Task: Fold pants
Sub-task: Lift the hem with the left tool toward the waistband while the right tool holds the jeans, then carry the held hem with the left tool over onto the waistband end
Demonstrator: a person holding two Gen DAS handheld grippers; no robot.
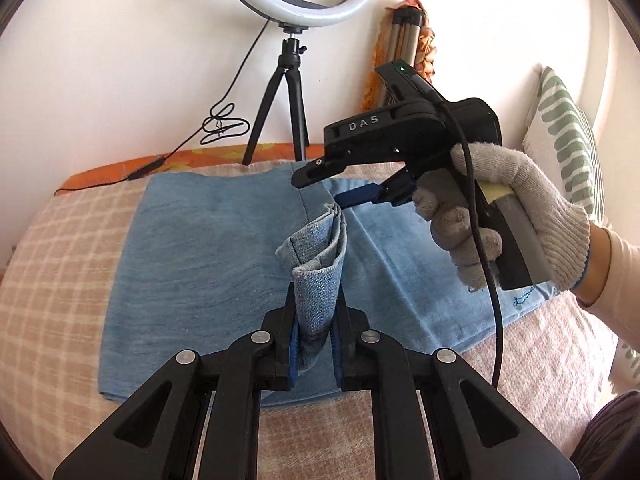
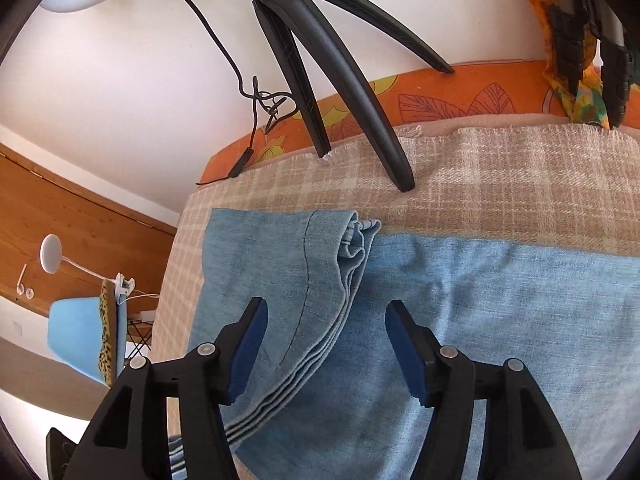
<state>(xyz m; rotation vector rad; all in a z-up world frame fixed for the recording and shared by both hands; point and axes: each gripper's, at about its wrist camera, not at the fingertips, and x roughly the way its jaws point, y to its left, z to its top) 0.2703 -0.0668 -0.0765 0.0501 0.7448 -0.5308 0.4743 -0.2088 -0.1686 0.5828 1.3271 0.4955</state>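
Light blue denim pants (image 1: 192,248) lie flat on a checked beige blanket (image 1: 52,280). My left gripper (image 1: 314,312) is shut on a bunched hem edge of the pants (image 1: 320,264) and holds it raised. My right gripper (image 2: 326,344), held in a gloved hand (image 1: 516,208), is open and empty. It hovers just above the stacked hem layers (image 2: 320,340) of the pants (image 2: 480,320). In the left wrist view the right gripper (image 1: 320,186) sits just beyond the raised hem.
A ring light on a black tripod (image 1: 288,92) stands on the blanket's far edge (image 2: 360,92), its cable trailing left. A folded tripod wrapped in orange cloth (image 1: 404,52) leans on the wall. A green-striped pillow (image 1: 568,140) lies at the right.
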